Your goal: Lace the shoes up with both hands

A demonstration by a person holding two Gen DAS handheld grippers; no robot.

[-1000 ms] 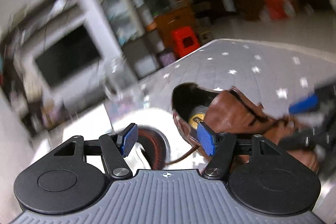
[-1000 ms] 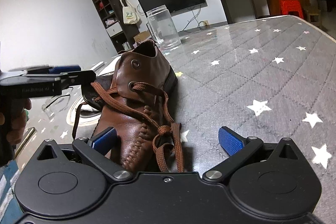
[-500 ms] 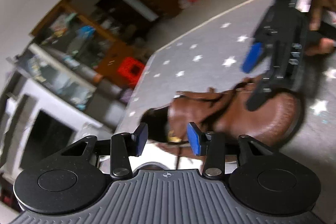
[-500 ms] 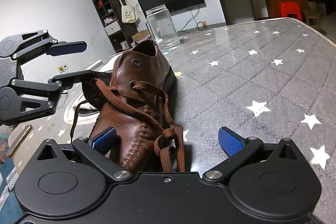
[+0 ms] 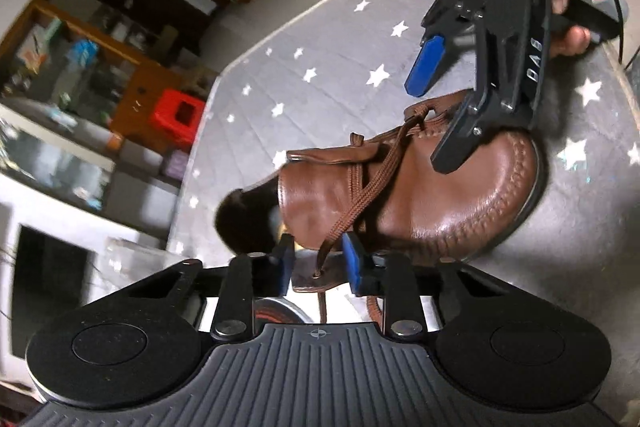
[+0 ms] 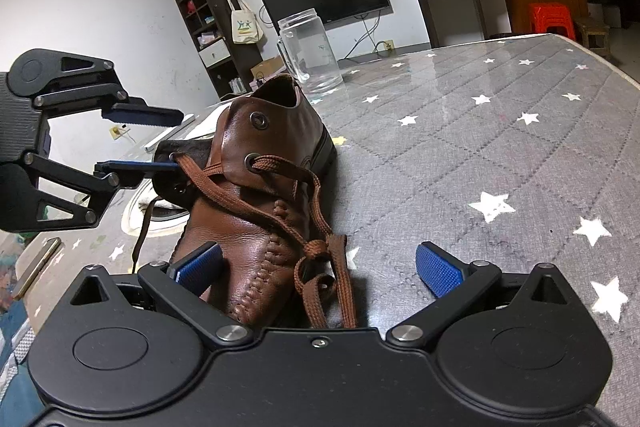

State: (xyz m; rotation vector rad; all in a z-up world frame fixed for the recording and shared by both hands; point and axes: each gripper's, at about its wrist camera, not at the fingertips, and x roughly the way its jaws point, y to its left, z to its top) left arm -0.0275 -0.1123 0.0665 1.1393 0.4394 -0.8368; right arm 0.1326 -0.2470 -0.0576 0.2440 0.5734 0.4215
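Note:
A brown leather shoe [image 6: 256, 211] lies on the grey star-patterned table [image 6: 480, 147], toe toward the right wrist camera. Its brown lace [image 6: 288, 171] crosses the tongue and ends in a loose knot [image 6: 316, 249] beside the toe. My left gripper [image 5: 316, 261] is half closed around the eyelet flap and lace [image 5: 352, 215] at the shoe's side, its pads apart from them. It also shows at the left of the right wrist view [image 6: 138, 141]. My right gripper [image 6: 316, 263] is open wide astride the toe and knot, and shows in the left wrist view [image 5: 436, 115].
A clear glass jar [image 6: 308, 53] stands behind the shoe's heel. A white plate [image 6: 160, 215] lies left of the shoe, and a flat phone-like object [image 6: 36, 265] lies at the table's left edge. A TV, shelves and a red stool stand beyond.
My left gripper has swung round, come in to the shoe's side and narrowed around the eyelet flap and lace. The right gripper has stayed open over the toe.

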